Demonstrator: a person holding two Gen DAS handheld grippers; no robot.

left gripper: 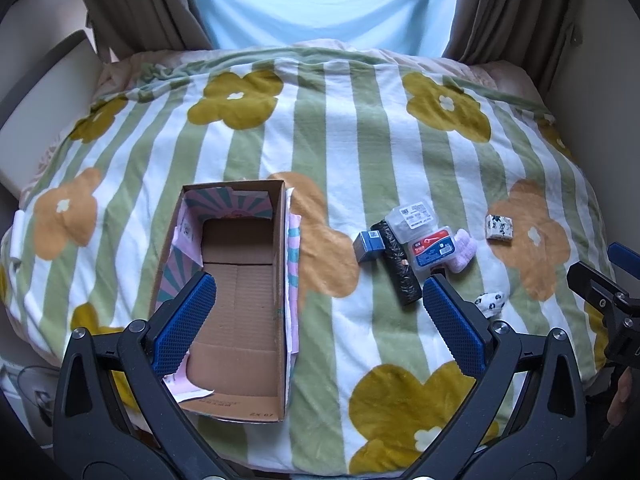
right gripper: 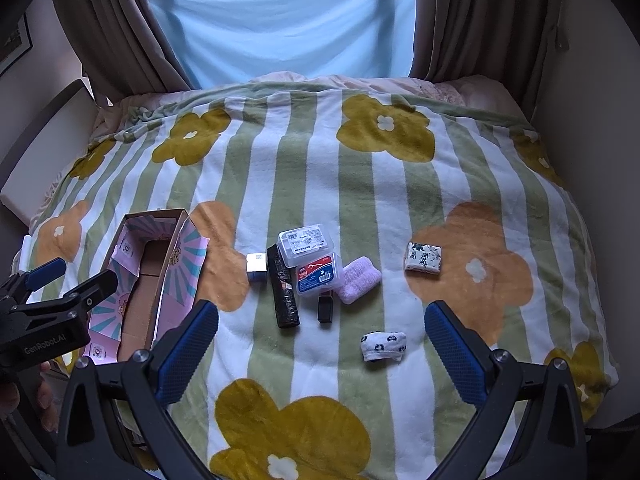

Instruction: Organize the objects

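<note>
An open cardboard box [left gripper: 236,300] [right gripper: 146,280] lies empty on the left of the bed. To its right sits a cluster: a small silver-blue box [right gripper: 257,267], a long black roll [right gripper: 283,293], two clear plastic cases [right gripper: 316,264], a pink folded cloth [right gripper: 358,280] and a small black item [right gripper: 326,309]. A patterned tissue pack [right gripper: 423,262] and a white rolled sock [right gripper: 383,345] lie apart. My left gripper [left gripper: 320,320] is open over the box's near end. My right gripper [right gripper: 320,344] is open and empty, in front of the cluster.
A green-striped flowered blanket [right gripper: 360,184] covers the bed. Brown curtains [right gripper: 116,28] and a blue sheet [right gripper: 288,20] hang behind it. A pale headboard panel [left gripper: 44,120] stands on the left. Walls close in on both sides.
</note>
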